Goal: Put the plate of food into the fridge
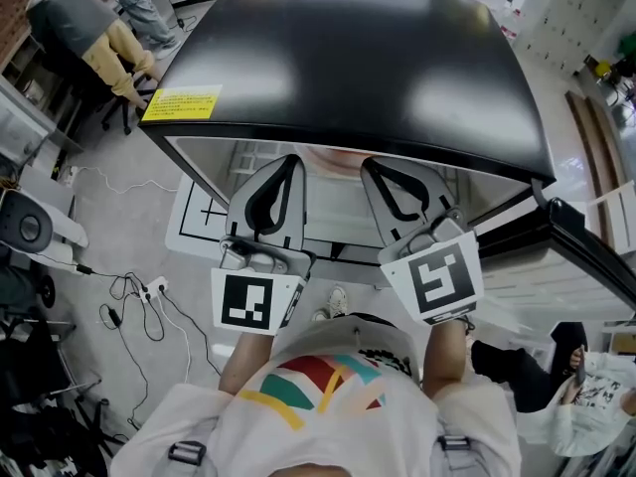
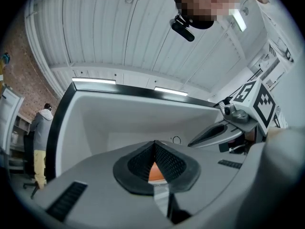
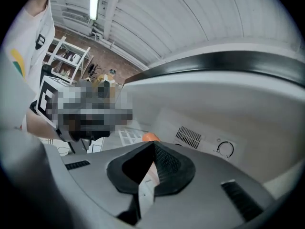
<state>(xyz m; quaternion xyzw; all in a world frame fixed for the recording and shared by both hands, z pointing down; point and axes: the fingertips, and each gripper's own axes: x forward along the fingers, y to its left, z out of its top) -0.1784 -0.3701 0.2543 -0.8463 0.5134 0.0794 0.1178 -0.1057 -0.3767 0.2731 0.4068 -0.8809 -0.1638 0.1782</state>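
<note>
Currently both hand-held grippers reach into the open white fridge (image 1: 348,58) with the glossy black top, at twelve o'clock from the person. The left gripper (image 1: 291,163), at eleven o'clock, has its jaws pressed together, tips meeting. The right gripper (image 1: 370,165), at one o'clock, is likewise closed on nothing. An orange piece of food (image 3: 150,136) lies just beyond the right tips, at nine o'clock of the slotted vent grille (image 3: 188,137). The plate itself cannot be made out.
</note>
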